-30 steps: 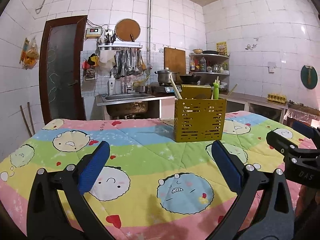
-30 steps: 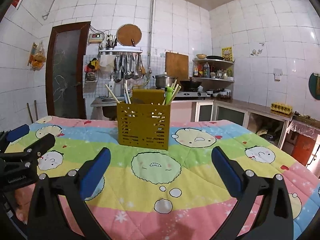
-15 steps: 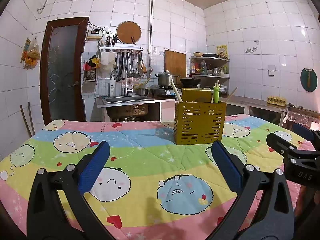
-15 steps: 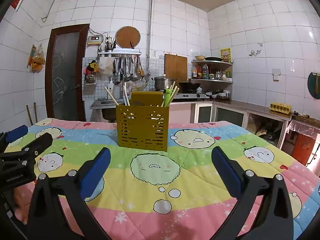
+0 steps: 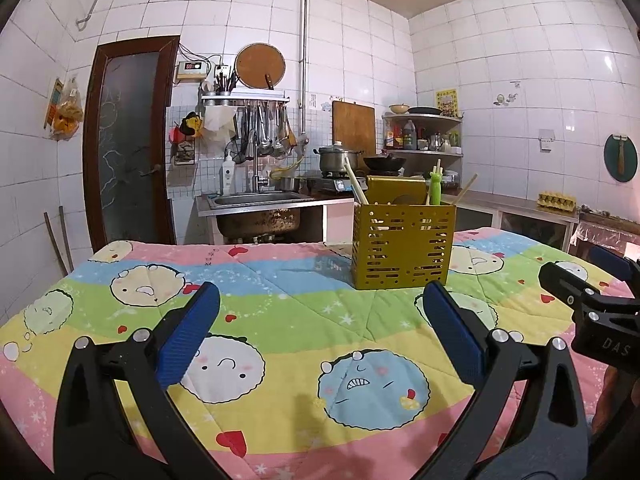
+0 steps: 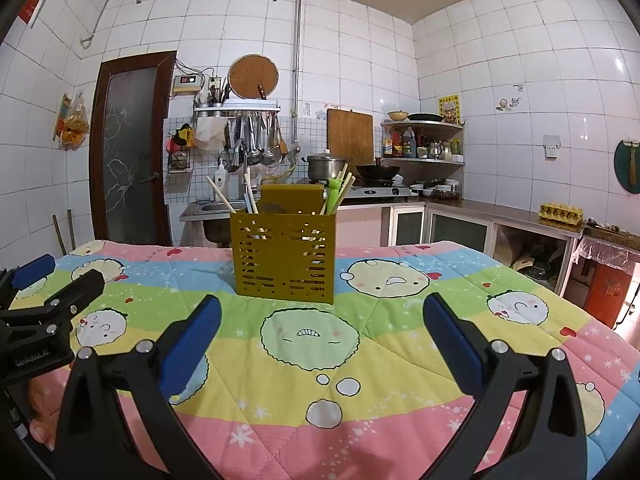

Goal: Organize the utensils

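A yellow perforated utensil holder stands upright on the colourful quilted cloth; it also shows in the right wrist view. Chopsticks and a green utensil stick out of its top. My left gripper is open and empty, low over the cloth, well short of the holder. My right gripper is open and empty, also short of the holder. Each gripper shows at the edge of the other's view: the right one and the left one.
Behind the table are a steel sink, hanging ladles, a pot on a stove, a corner shelf with bottles and a brown door. A counter with an egg carton runs along the right wall.
Both views have tilted up slightly, so the holder sits a little lower in frame. Both grippers stay open and empty.
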